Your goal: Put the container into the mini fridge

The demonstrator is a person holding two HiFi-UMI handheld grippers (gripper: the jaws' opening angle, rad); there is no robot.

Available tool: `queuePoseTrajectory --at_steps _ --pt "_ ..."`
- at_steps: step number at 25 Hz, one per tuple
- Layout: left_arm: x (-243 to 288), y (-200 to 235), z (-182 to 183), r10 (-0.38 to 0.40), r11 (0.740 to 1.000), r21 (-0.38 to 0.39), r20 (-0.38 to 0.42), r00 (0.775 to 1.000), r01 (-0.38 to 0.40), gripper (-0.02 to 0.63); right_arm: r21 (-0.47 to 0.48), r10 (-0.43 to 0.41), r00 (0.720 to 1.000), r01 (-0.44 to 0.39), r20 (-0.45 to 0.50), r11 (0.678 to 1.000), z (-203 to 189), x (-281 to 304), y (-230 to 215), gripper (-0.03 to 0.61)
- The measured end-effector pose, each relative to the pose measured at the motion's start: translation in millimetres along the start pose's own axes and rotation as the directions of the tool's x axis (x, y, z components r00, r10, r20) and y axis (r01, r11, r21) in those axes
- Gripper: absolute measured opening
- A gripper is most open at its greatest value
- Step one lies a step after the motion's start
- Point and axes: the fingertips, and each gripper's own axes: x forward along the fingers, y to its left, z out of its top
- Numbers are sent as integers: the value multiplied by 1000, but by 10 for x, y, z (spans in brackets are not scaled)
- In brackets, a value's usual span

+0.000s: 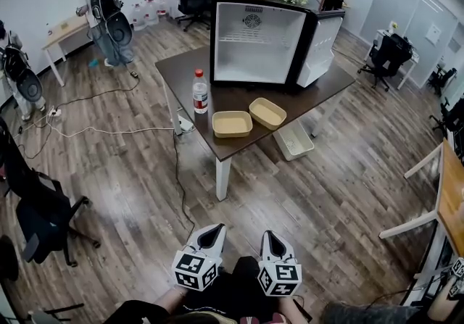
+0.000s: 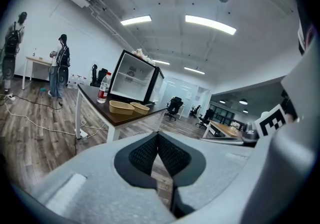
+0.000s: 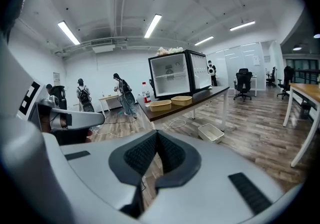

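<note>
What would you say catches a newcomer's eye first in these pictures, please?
The mini fridge, door open, stands on the dark table mid-room. Before it lie two tan containers beside a water bottle. At the bottom edge, the left tongs and right tongs are shut and empty.

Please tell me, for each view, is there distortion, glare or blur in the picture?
Head view: strong fisheye bend, the room's edges curve; the fridge is sharp and evenly lit. Left gripper view: dark rounded corners, and the ceiling lamps glare white. Right gripper view: the same dark corners and bent lines; the far table stays clear.
</note>
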Motion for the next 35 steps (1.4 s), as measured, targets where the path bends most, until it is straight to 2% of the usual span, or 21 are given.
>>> queuePoseTrajectory --at_steps 4,8,11,15,20,25,31,35 --pt "16 105 29 8 1000 -8 2 1000 -8 8 1 -5 1000 5 1 1000 24 79 22 9" --pt "75 159 82 17 1000 7 7 1000 -17 8 -47 -7 1000 7 2 999 61 158 23 9" --pt "164 165 113 22 1000 5 11 1000 -22 8 -37 -1 1000 1 3 999 89 233 -32 9" --pt "293 199 102 45 999 -6 3 999 -45 8 -72 9 1000 -8 8 997 145 359 -115 9" --pt "489 215 76 65 998 -26 -12 998 -65 8 -44 34 999 -35 -27 998 135 561 -284 9" --pt "757 354 240 155 987 -47 25 988 -154 8 -54 60 998 -61 -30 997 291 904 -530 9" --pt "1092 485 494 196 979 -60 60 979 -192 8 -67 91 995 -92 -28 993 552 1319 -765 9" --pt "1312 504 522 219 974 -74 49 974 -216 8 -78 123 992 -126 -37 989 693 1542 -895 9"
